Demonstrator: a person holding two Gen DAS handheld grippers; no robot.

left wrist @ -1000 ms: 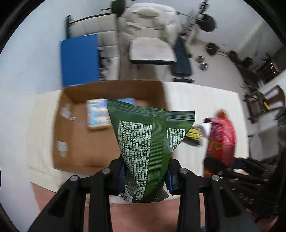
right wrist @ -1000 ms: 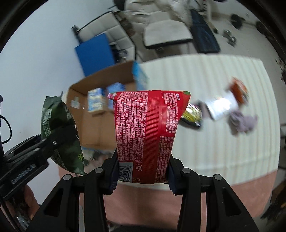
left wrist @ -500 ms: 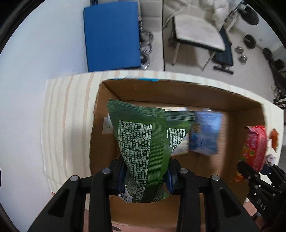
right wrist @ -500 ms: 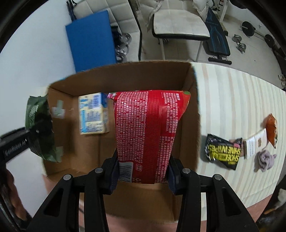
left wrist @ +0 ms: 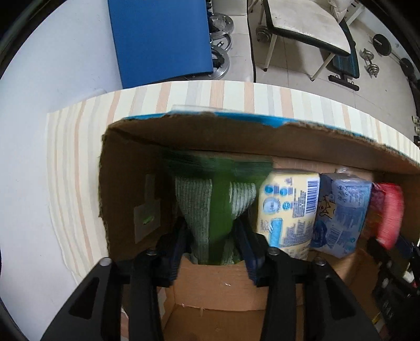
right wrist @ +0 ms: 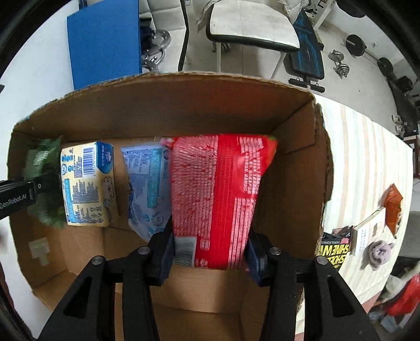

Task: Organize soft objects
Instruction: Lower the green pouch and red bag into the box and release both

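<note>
An open cardboard box (left wrist: 236, 131) (right wrist: 183, 89) lies under both grippers. Along its far wall stand a yellow-white pack (left wrist: 286, 207) (right wrist: 84, 183) and a pale blue pack (left wrist: 338, 212) (right wrist: 147, 188). My left gripper (left wrist: 212, 251) is inside the box at its left end with jaws opening. The green bag (left wrist: 220, 204) sits blurred between them, slipped lower, with a gap to the pads. My right gripper (right wrist: 210, 251) is in the right half of the box with jaws opening. Its pads still touch the sides of the red bag (right wrist: 218, 199).
The box rests on a striped tablecloth (right wrist: 367, 170). To its right lie a black-and-yellow packet (right wrist: 333, 249), a white card (right wrist: 367, 230), an orange packet (right wrist: 393, 204) and a grey cloth (right wrist: 378, 253). A blue panel (left wrist: 160, 39) and a chair (left wrist: 302, 23) stand beyond the table.
Both grippers came over the box and sank into it with their bags. The green bag has slid down away from the left pads; the red bag stays put between the right pads.
</note>
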